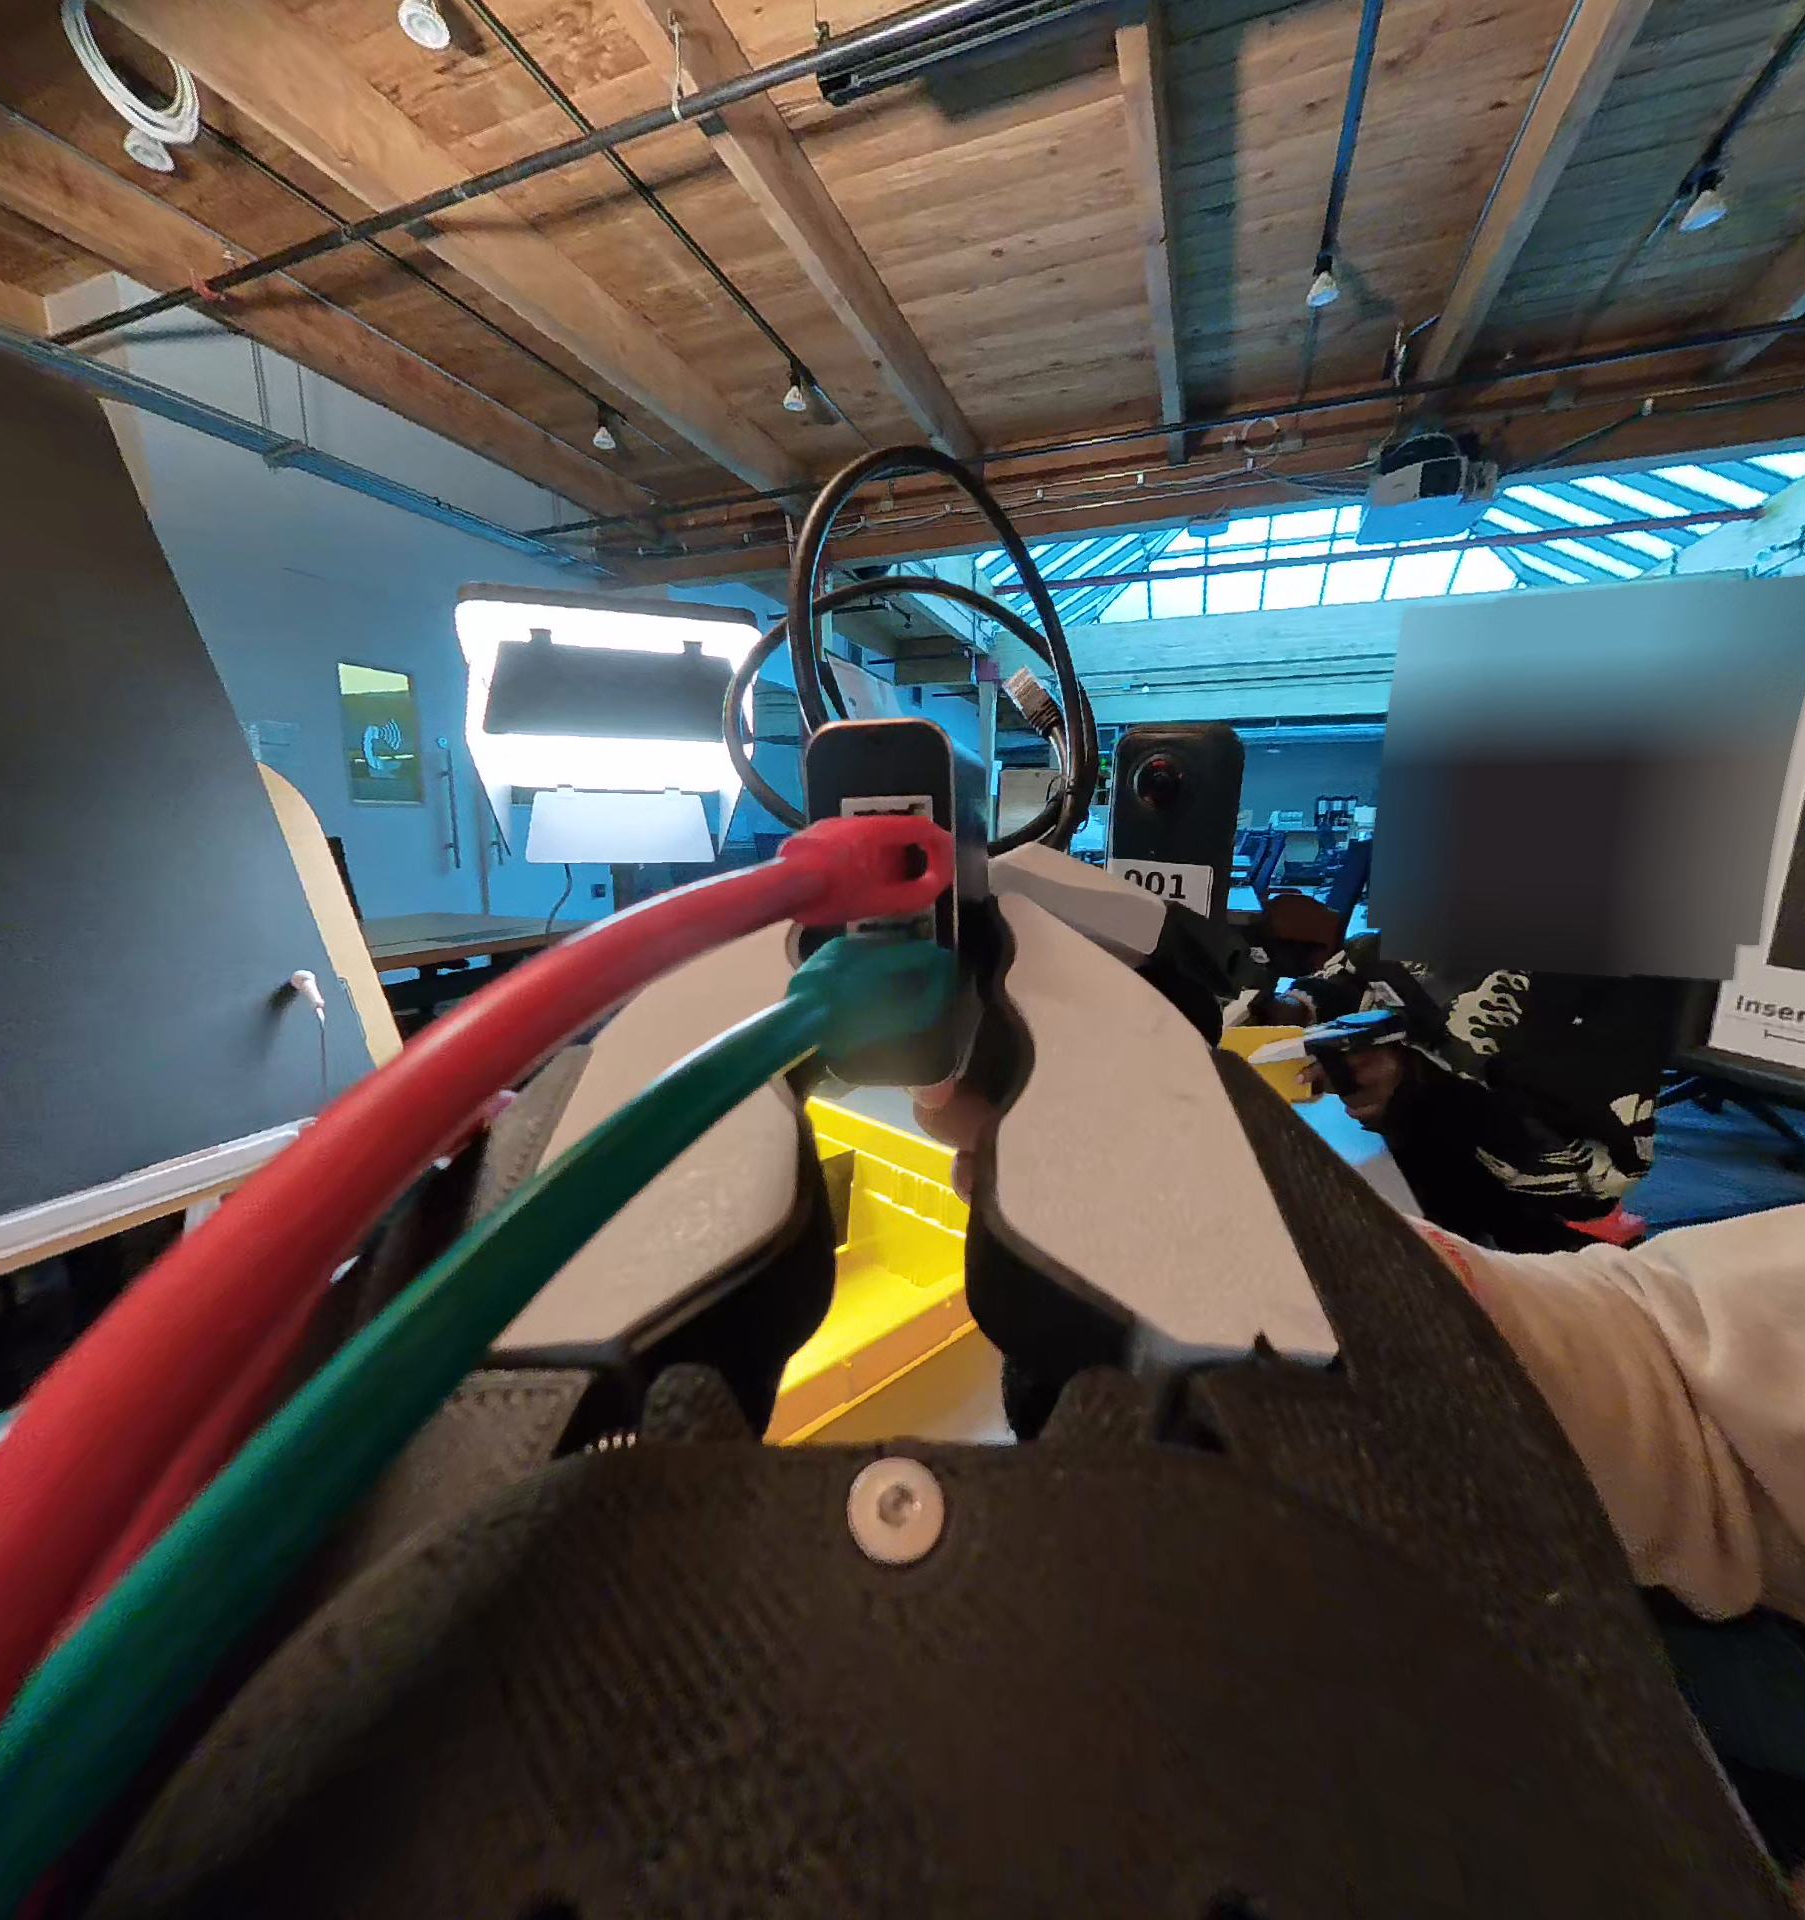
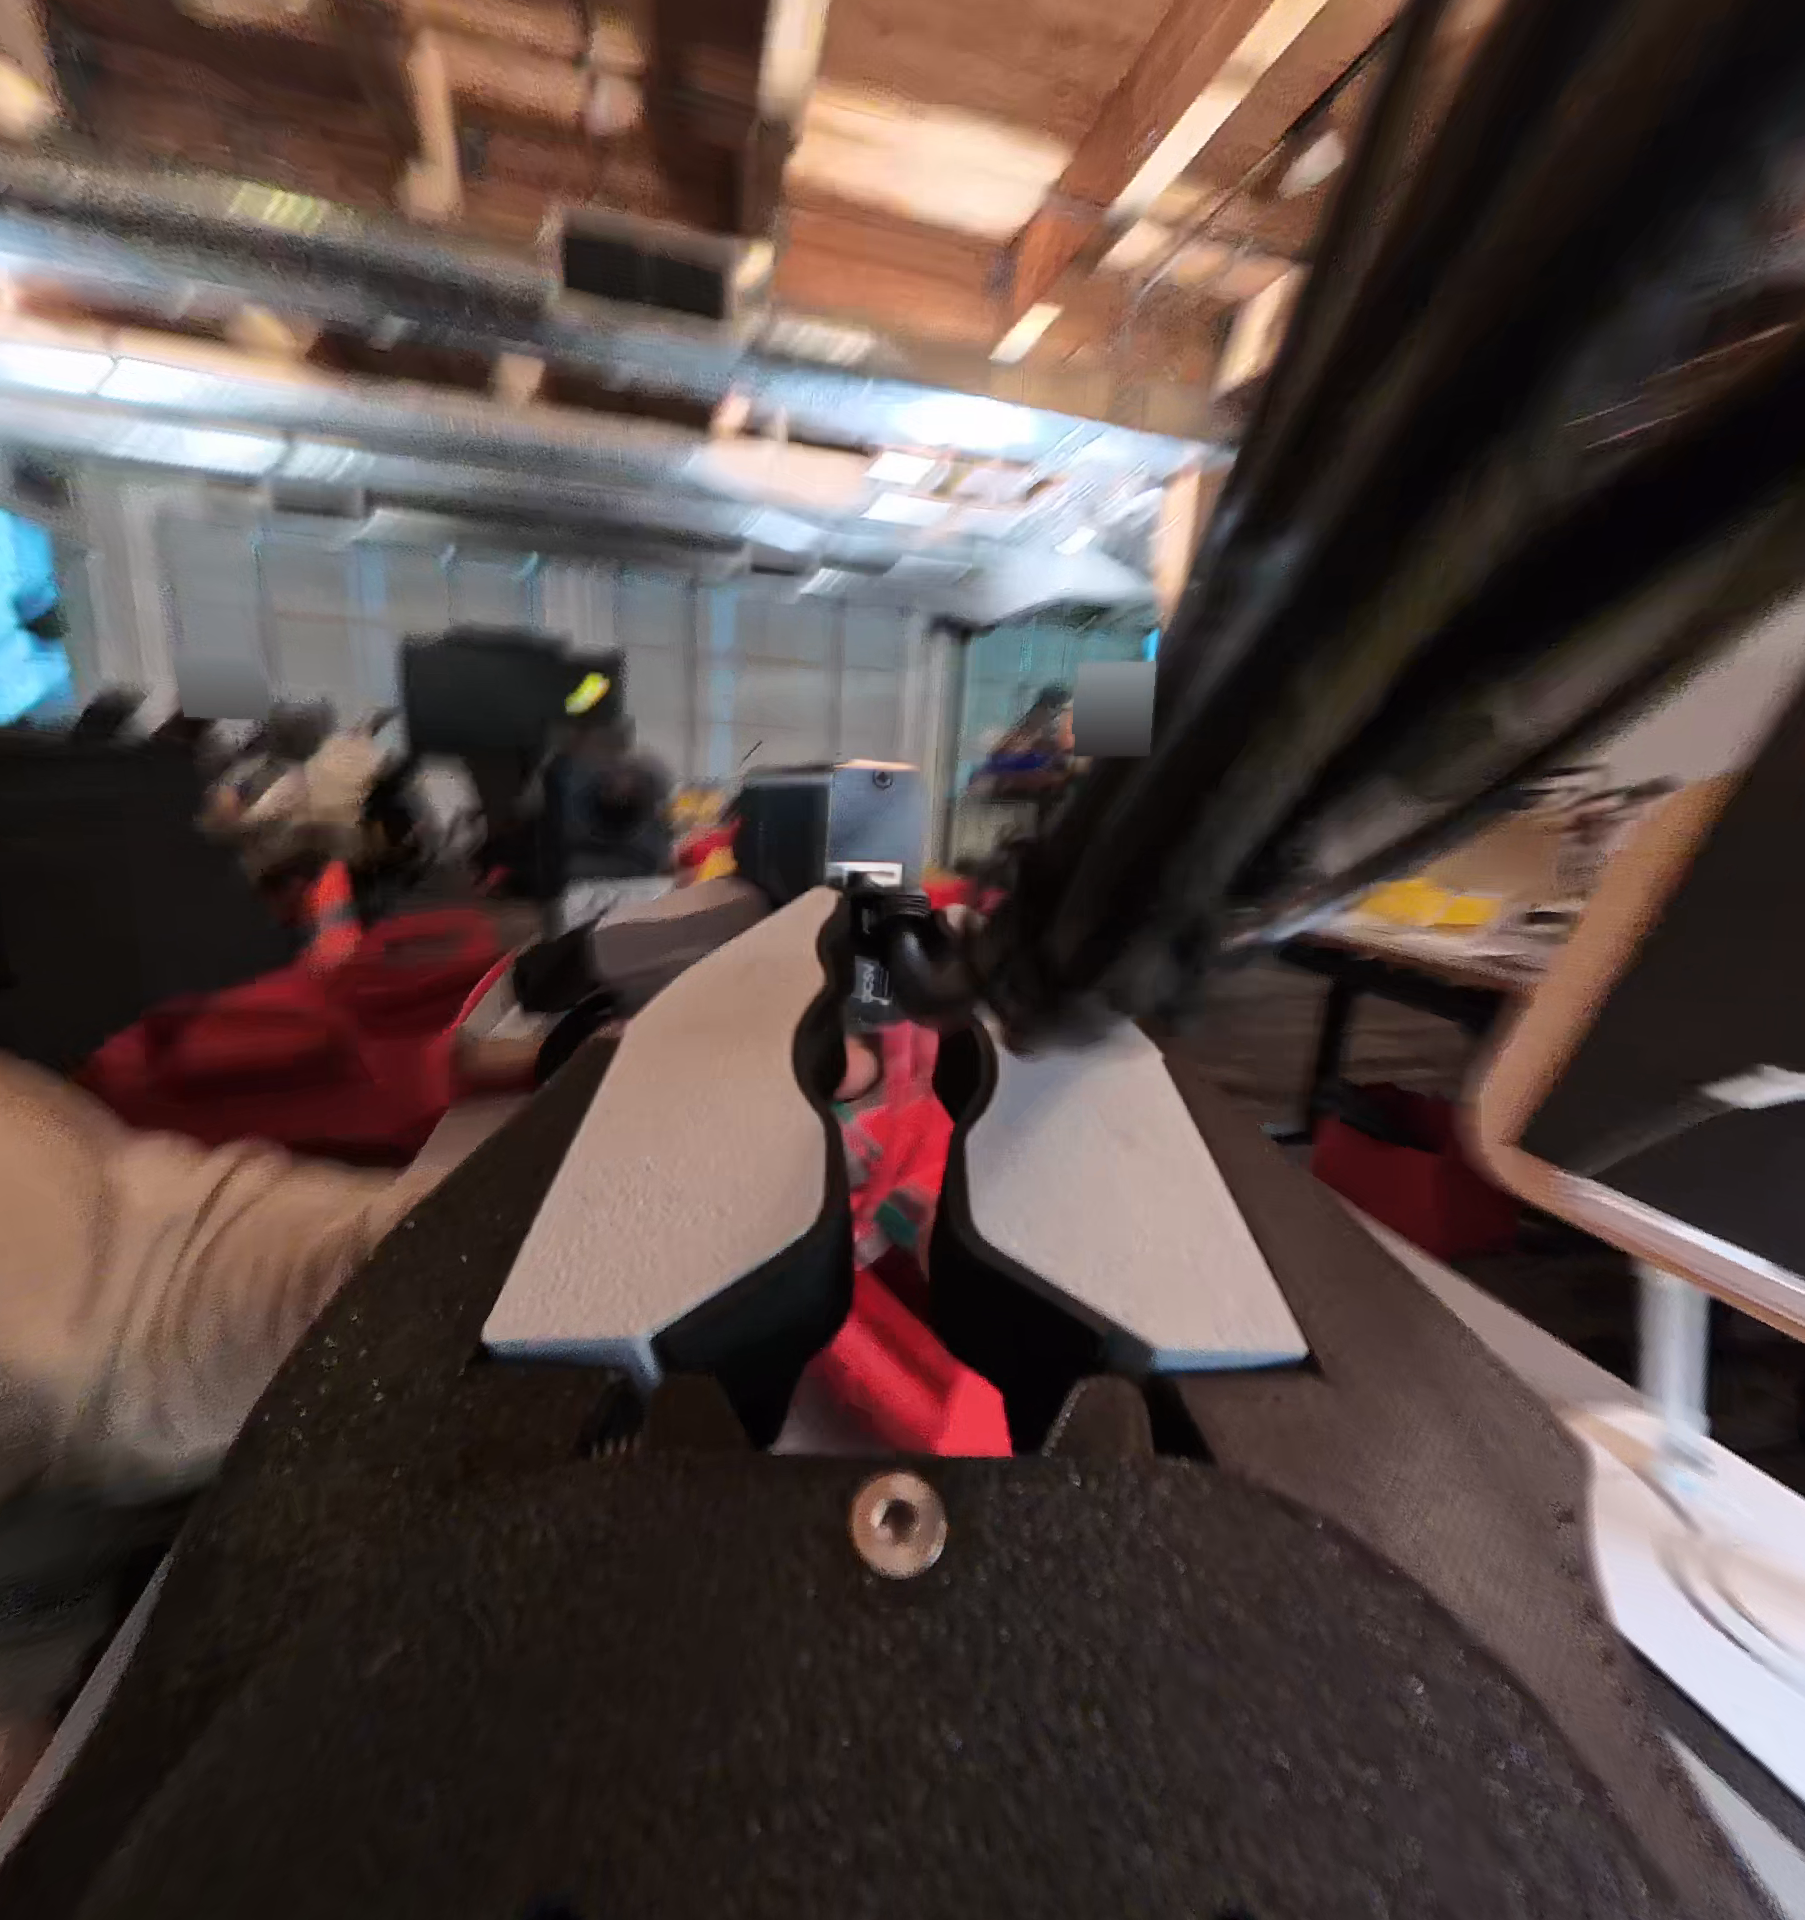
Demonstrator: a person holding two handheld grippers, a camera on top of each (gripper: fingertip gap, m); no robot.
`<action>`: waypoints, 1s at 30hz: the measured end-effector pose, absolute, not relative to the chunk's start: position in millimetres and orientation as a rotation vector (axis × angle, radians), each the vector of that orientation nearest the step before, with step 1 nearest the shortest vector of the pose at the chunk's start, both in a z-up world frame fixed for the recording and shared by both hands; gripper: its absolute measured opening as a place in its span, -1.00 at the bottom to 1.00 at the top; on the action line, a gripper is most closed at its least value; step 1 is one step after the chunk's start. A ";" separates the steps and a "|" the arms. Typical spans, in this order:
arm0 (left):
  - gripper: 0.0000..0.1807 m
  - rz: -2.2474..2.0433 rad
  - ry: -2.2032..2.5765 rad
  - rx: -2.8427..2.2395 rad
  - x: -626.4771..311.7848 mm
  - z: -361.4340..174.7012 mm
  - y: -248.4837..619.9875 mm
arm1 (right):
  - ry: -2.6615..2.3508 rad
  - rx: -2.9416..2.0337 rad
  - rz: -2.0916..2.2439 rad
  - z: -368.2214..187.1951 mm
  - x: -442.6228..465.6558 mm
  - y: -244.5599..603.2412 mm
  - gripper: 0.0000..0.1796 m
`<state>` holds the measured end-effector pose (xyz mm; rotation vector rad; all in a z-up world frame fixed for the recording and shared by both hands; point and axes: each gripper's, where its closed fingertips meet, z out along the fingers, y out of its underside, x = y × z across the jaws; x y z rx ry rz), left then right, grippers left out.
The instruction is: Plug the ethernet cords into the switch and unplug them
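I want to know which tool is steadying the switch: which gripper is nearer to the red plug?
Left. The left gripper clamps the switch right beside the red plug seated in it. The right gripper pinches a black plug; no red plug shows there.

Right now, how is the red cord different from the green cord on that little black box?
The red cord plugs into a higher port on the switch; the green cord sits in the port just below. The red plug's boot shows fully, while the green plug is partly hidden behind the left tongs. Both are thick, come in from the left, and are plugged in.
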<state>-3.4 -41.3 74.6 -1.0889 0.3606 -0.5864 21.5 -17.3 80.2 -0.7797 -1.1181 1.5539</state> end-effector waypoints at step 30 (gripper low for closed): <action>-0.69 -0.586 0.337 -1.273 -53.1 73.7 -28.8 | -2.212 -2.041 0.981 -61.3 215.3 142.0 -0.86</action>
